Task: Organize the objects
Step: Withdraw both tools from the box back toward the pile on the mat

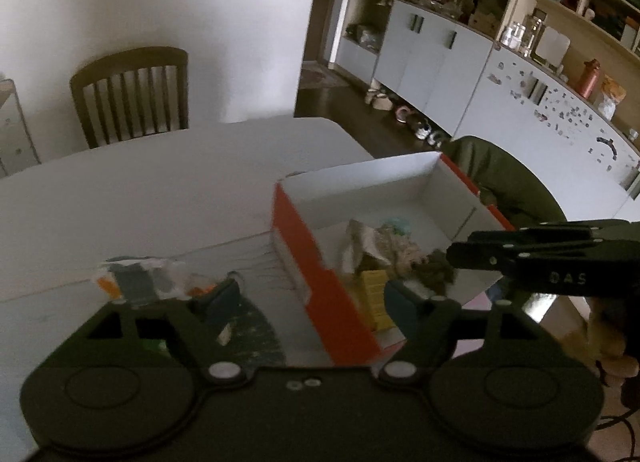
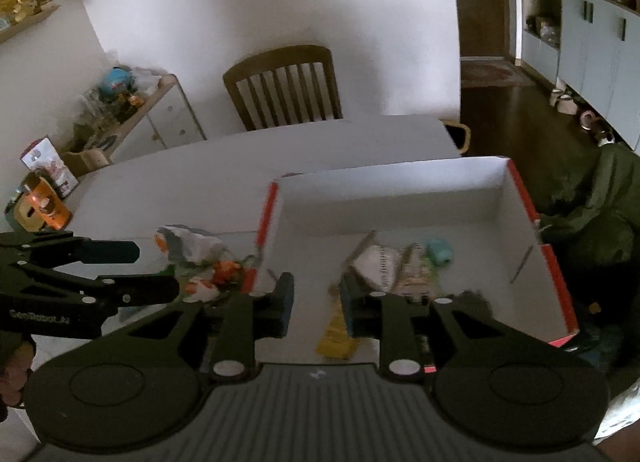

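White desk [image 1: 140, 189] fills my view. On it sits the orange-walled box [image 2: 400, 197], already holding crumpled wrappers [image 2: 380, 266], a yellow packet [image 2: 336, 336] and a teal lump. Left of the box, on the desk, lies a loose plastic pouch [image 2: 192, 248] with orange bits. My left gripper [image 1: 316, 302] straddles the box's near wall, fingers spread, nothing held. My right gripper [image 2: 316, 304] hangs over the box, fingers parted, empty. Pouch looks light, soft, slippery, crinkly; I'd pinch a bunched edge.

Both views dim and underexposed, colours muted. Motion blur seen on the box [image 1: 316, 262] and near clutter. Strong fisheye bending and dark vignetting noted at the corners.
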`<state>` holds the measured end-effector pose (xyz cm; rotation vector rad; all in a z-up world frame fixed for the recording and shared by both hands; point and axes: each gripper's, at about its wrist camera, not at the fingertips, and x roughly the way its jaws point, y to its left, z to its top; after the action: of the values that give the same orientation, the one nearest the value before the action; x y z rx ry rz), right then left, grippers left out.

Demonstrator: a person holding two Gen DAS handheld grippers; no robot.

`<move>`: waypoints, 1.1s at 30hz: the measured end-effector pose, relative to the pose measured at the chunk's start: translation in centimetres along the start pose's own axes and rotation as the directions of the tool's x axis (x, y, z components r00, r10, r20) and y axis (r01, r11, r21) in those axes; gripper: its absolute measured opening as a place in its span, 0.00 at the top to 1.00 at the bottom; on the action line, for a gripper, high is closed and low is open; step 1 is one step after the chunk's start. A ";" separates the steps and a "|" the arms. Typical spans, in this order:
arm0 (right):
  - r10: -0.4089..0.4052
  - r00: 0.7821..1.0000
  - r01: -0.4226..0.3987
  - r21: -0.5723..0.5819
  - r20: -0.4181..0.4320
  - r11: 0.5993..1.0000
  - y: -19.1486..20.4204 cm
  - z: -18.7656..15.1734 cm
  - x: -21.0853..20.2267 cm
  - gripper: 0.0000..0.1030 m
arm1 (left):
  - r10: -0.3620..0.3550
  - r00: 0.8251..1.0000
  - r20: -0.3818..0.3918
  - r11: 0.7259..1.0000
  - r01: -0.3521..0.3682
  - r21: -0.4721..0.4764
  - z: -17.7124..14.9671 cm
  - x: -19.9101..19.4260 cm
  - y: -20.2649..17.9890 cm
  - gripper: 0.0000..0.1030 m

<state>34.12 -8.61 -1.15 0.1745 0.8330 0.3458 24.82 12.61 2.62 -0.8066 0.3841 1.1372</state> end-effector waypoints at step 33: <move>0.020 1.000 -0.021 -0.056 -0.014 0.998 13.7 -2.7 4.9 0.24 | 0.095 0.994 0.057 0.995 -0.093 -0.039 -4.4 -1.9 14.9 0.01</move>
<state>31.95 6.00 -2.45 0.1283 0.8345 0.3899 11.05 10.87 -4.63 -0.7920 0.3560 1.2561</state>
